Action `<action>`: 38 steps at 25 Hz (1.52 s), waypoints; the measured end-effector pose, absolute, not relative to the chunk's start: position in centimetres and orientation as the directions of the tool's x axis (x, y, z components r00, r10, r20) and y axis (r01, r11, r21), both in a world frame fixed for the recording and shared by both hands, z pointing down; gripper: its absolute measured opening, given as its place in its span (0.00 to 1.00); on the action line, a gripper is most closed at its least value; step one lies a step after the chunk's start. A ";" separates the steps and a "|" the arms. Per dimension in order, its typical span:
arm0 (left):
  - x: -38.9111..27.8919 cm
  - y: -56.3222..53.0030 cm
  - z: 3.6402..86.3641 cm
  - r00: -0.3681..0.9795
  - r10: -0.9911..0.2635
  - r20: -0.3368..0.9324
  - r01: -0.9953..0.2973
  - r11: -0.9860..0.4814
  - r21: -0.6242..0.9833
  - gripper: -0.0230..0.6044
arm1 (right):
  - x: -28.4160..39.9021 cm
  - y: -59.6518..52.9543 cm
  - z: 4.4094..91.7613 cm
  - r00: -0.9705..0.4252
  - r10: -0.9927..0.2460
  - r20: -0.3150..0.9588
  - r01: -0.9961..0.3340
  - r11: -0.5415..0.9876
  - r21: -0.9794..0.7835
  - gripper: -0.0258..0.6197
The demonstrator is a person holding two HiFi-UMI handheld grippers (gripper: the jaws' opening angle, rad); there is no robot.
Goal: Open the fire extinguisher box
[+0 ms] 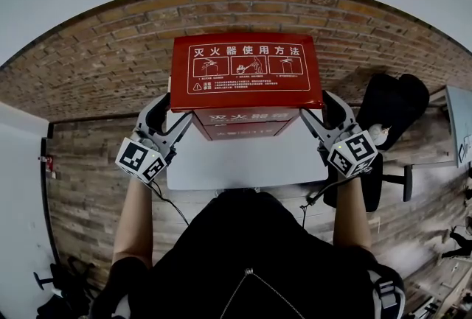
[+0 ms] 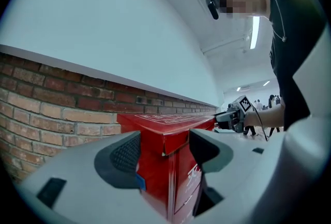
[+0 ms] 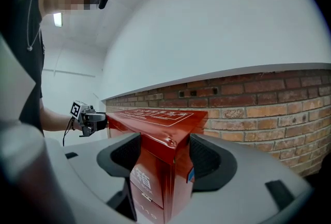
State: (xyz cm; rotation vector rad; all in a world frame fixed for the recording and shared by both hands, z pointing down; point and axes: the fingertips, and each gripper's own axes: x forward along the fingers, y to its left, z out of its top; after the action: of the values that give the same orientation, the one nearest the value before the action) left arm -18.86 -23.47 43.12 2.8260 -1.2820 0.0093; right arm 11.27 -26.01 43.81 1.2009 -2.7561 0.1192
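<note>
A red fire extinguisher box [image 1: 247, 73] stands on a white table [image 1: 243, 163] against a brick wall, with its printed lid lying flat on top. My left gripper [image 1: 171, 115] is at the box's left front corner and my right gripper [image 1: 318, 110] at its right front corner. In the left gripper view the jaws [image 2: 163, 150] straddle the corner of the box [image 2: 165, 130], spread wide, pads not pressing. The right gripper view shows the same: open jaws [image 3: 164, 153] on either side of the other corner [image 3: 160, 130]. Each gripper shows in the other's view, right [image 2: 235, 114] and left [image 3: 85, 117].
The brick wall [image 1: 96, 67] runs close behind the box. A black office chair [image 1: 391, 111] stands right of the table on the wooden floor. A white wall edge [image 1: 18, 185] lies at the far left. People stand far off in the left gripper view [image 2: 271, 101].
</note>
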 end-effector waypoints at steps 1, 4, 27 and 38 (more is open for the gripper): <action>-18.8 -23.6 43.0 0.654 -0.756 0.018 -0.756 -0.654 0.034 0.56 | 11.3 -26.0 43.8 -0.672 -0.725 0.153 -0.735 0.678 -0.020 0.48; -18.8 -23.6 43.0 0.642 -0.767 0.013 -0.766 -0.641 0.036 0.56 | 11.4 -26.0 43.9 -0.665 -0.732 0.151 -0.742 0.671 -0.016 0.48; -19.3 -26.6 33.9 0.602 -0.797 -0.046 -0.795 -0.603 0.066 0.53 | 11.3 -29.1 34.4 -0.700 -0.711 0.063 -0.710 0.703 0.035 0.48; -20.1 -33.1 29.1 0.555 -0.827 -0.091 -0.829 -0.559 0.020 0.52 | 10.4 -36.1 29.6 -0.659 -0.752 0.011 -0.749 0.657 0.091 0.48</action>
State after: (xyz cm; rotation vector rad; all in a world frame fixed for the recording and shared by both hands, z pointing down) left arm -20.07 -33.07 29.13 2.7926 -1.4869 -0.1416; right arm 10.40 -36.12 29.65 1.2766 -2.8163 -0.1212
